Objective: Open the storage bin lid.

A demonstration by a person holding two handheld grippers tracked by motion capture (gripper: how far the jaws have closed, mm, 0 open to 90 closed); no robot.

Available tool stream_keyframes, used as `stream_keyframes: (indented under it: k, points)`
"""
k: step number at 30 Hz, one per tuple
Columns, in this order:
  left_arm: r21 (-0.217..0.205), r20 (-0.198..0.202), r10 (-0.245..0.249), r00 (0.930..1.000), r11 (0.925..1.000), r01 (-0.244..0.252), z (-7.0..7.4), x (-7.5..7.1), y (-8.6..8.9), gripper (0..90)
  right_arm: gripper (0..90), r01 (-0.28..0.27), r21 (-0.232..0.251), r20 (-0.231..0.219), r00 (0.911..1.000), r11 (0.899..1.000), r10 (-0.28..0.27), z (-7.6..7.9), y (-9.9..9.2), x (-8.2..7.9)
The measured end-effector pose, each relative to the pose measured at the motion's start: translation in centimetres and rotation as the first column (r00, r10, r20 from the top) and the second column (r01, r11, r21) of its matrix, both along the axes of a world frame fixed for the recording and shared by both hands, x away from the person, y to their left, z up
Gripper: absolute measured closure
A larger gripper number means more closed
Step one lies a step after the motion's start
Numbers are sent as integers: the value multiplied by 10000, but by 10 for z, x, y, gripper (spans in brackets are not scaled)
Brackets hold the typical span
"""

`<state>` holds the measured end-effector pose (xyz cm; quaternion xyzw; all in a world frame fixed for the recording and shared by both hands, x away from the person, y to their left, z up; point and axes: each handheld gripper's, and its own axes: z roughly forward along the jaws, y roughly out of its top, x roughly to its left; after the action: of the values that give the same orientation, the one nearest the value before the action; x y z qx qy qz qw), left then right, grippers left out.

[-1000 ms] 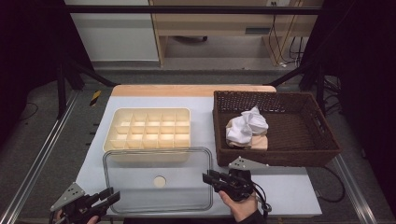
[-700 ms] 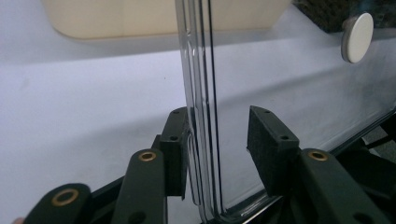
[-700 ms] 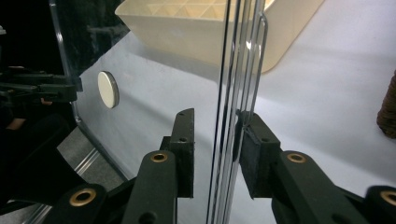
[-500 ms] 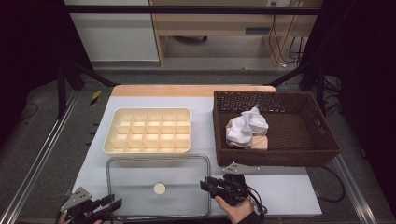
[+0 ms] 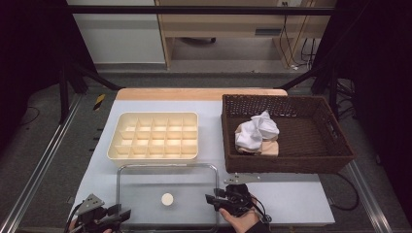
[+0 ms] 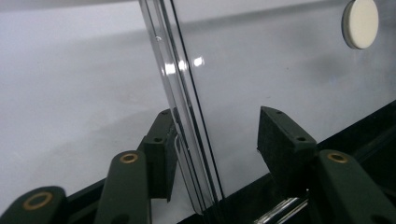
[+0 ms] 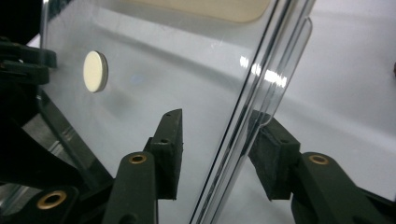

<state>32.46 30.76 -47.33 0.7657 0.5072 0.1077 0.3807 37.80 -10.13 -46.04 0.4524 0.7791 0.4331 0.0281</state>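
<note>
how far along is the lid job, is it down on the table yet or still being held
Done: the clear lid lies flat on the table, in front of the compartment tray.
In hand: the left gripper and right gripper each straddle a lid edge; their jaws have just been opening, with gaps showing beside the rim.
Left: pulling both grippers clear. The cloth sits in the basket, probably next.

A cream compartment tray [image 5: 153,136] is sitting beside a dark brown woven basket [image 5: 291,160] — white cloth [image 5: 256,130] inside — and a clear lid [image 5: 145,194] is showing its cream knob [image 5: 167,199].
</note>
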Motion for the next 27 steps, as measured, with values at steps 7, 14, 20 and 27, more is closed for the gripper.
stream_keyframes:
  k: [7, 14, 20, 27]
  points:
    - [332, -62, 44, 10000, 9994, -42, 0, 1, -3, 453, 517, -64, -371, -95, 9999, 9993, 60, -6, 5, 1]
    - [404, -85, 76, 9999, 9992, -72, -1, 1, -4, 443, 468, -54, -594, -164, 9999, 9982, 44, -10, 8, 2]
    - [554, -42, 139, 9999, 9984, -137, 0, 2, -6, 440, 423, 26, -813, -72, 10000, 9967, -32, -12, 10, 3]
    - [582, -51, 134, 9999, 9982, -131, 0, 6, -6, 434, 393, 175, -890, -93, 9998, 9959, -184, -14, 9, 4]
